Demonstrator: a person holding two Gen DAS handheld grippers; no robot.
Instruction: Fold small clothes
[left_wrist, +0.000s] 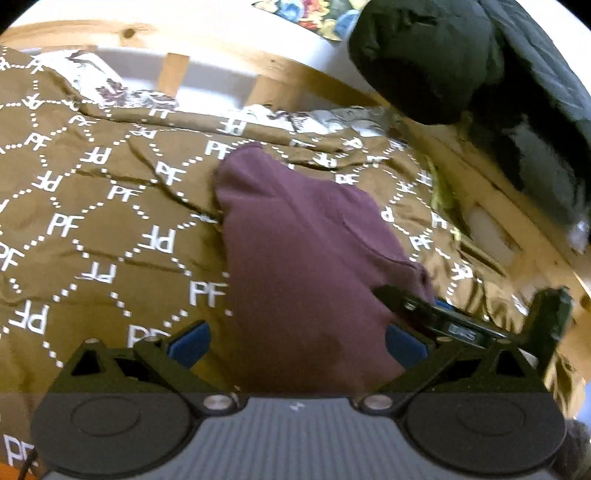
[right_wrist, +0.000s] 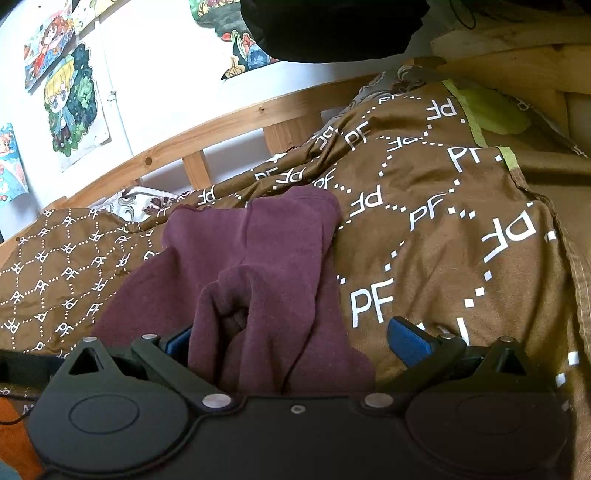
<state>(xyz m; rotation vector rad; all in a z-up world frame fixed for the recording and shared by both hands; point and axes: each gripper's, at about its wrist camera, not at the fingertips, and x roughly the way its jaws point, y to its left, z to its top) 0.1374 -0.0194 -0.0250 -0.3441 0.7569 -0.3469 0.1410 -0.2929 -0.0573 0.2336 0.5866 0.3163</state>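
A maroon garment (left_wrist: 310, 251) lies on a brown bedspread (left_wrist: 92, 206) printed with white "PF" letters. In the left wrist view it stretches away from me in a long flat shape. My left gripper (left_wrist: 295, 345) is open, its blue pads (left_wrist: 188, 343) wide apart at the garment's near end. In the right wrist view the maroon garment (right_wrist: 266, 266) is bunched into folds and rises between the fingers. My right gripper (right_wrist: 291, 343) is open too, and the cloth leans against its left blue pad (right_wrist: 177, 343). A black frame (left_wrist: 454, 325) of the other tool shows at the cloth's right edge.
A wooden bed rail (right_wrist: 207, 129) runs along the far side below a white wall with cartoon posters (right_wrist: 70, 99). Dark jackets (left_wrist: 461, 59) hang above the bed's right end. A floral sheet (left_wrist: 110, 85) shows past the bedspread, and a lime-green cloth (right_wrist: 495, 110) lies at the far right.
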